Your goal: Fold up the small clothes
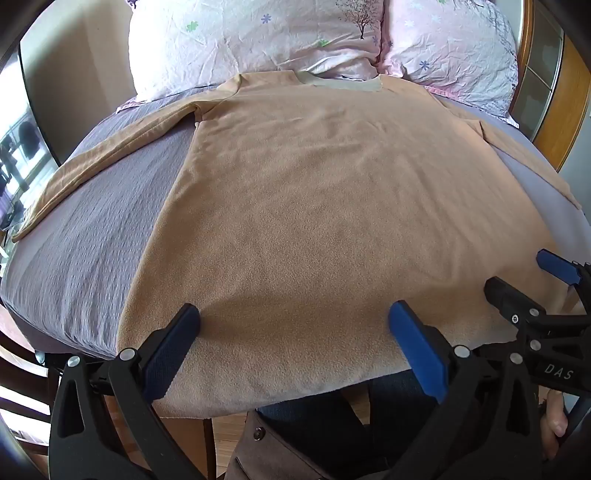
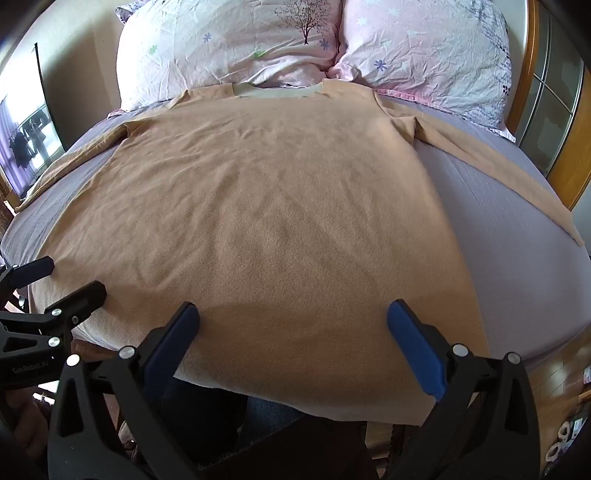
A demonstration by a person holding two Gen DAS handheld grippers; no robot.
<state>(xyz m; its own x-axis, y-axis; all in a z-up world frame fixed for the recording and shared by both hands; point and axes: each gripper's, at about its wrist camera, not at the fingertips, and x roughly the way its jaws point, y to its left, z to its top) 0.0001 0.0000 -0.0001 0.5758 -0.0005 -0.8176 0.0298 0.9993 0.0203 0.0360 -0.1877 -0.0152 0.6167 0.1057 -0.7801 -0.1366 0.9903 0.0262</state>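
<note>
Left wrist view: I find the tan long-sleeved shirt spread flat on the grey bedsheet, neckline toward the two floral pillows at the headboard, hem hanging slightly over the near edge of the bed. My left gripper stands with its blue-padded jaws spread wide, holding nothing, poised just above the hem region. The right gripper enters from the right edge near the hem's right corner; its jaws appear parted and I see no cloth between them. The shirt's left sleeve lies extended across the sheet, unfolded. Right wrist view: I confirm the same layout from the other side. My right gripper is likewise wide apart and empty over the hem; the left gripper shows at the left edge, also parted. The right sleeve runs out straight toward the bed's far right side. Assessment: the garment is laid out and smoothed, but no fold is visible anywhere on body or sleeves. In my judgement the folding proper has not yet begun; both sleeves and the body folds all remain outstanding.
</note>
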